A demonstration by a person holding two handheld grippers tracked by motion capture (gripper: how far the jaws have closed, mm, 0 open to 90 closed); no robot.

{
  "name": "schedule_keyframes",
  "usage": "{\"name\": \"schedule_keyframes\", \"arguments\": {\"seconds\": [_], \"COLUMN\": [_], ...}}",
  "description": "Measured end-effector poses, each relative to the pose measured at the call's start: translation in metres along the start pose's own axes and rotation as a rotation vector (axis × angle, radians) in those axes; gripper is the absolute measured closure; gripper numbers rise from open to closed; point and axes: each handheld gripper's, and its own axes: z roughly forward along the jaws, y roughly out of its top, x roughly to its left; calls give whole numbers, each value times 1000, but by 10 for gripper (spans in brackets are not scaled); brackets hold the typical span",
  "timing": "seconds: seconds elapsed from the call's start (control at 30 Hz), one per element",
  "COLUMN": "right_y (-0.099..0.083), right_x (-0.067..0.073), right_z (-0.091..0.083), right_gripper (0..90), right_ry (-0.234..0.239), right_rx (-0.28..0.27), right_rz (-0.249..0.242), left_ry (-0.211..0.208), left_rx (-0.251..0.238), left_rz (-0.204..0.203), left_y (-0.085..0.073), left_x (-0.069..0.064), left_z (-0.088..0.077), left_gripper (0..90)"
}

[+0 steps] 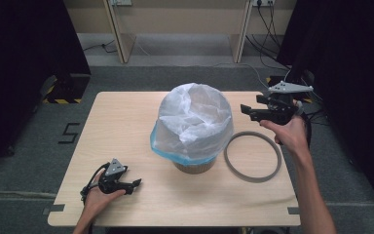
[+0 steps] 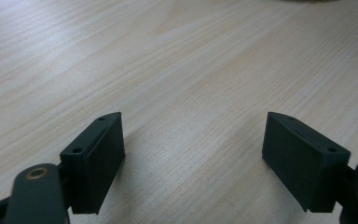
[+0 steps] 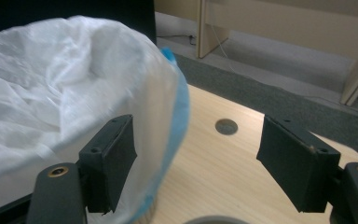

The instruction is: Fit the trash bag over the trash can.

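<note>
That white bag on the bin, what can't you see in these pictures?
- Bin: high view, nearly all draped by the bag; just its base shows.
- Inside the bag: high view, crumpled folds hide the bottom.
- Bag: right gripper view, blurred, cut off at the left edge.
- Grey ring: right gripper view, cut off by the bottom edge.

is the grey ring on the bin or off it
Off: the grey ring lies flat on the table, right of the bag-lined bin.
</note>
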Motion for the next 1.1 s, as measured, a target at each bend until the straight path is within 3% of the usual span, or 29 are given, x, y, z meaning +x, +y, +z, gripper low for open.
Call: {"name": "schedule_keyframes", "arguments": {"seconds": [0.33,0.47,0.6,0.7,1.1], "right_y": [-46,-66,-83,-93,-131], "right_x": [-23,-26,-28,-27,-31], "right_z": [-3,1,7,12,17], "right_gripper": [257,240,203,172,204], "right_ry": [-78,-116,-122,-146,-183], "right_rx": [1,4,1,12,32], "right_rz": [63,85,114,99,126], "left_ry": [-3,-5,-5,-6,-7], "left_rx": [3,6,5,7,7], "left_rz": [4,6,6,11,12], "left_y": [0,0,0,0,0], "left_x": [0,0,0,0,0], "left_z": [0,0,0,0,1], "left_gripper": [188,183,182,178,172]}}
